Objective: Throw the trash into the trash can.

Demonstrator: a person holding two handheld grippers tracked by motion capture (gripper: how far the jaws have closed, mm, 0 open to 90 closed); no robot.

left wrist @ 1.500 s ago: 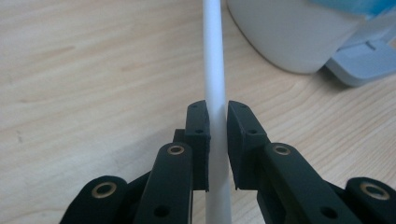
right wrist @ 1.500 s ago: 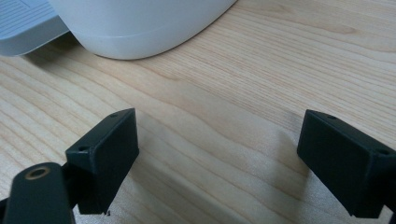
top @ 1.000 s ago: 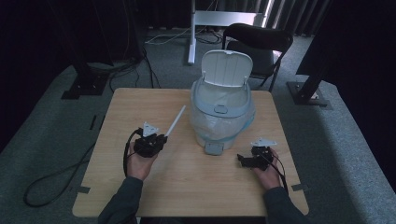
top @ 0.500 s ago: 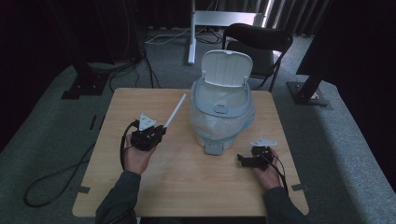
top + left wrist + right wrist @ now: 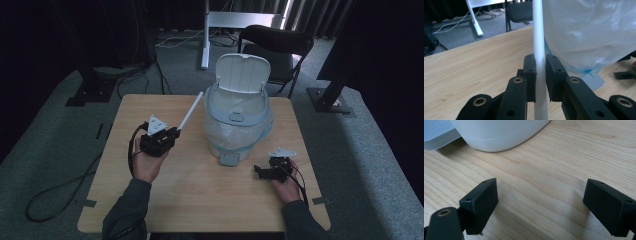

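Note:
A white pedal bin (image 5: 237, 120) with its lid up and a clear liner bag (image 5: 589, 32) stands at the middle of the wooden table (image 5: 200, 200). My left gripper (image 5: 167, 137) (image 5: 540, 75) is raised to the left of the bin, shut on a thin white rod (image 5: 190, 110) (image 5: 539, 37) whose far end points up toward the bin's rim. My right gripper (image 5: 260, 172) (image 5: 540, 205) rests low on the table near the bin's grey pedal (image 5: 229, 159) (image 5: 436, 132), jaws wide apart with nothing between them.
A black folding chair (image 5: 277, 42) and a white stand (image 5: 205, 35) are behind the table. Black stand bases (image 5: 330, 97) and cables (image 5: 55, 192) lie on the grey carpet around it. Bare wood stretches along the table's front.
My left gripper has lifted and moved toward the far side with the rod, so the rod's tip now reaches near the bin's rim. The right gripper has stayed put.

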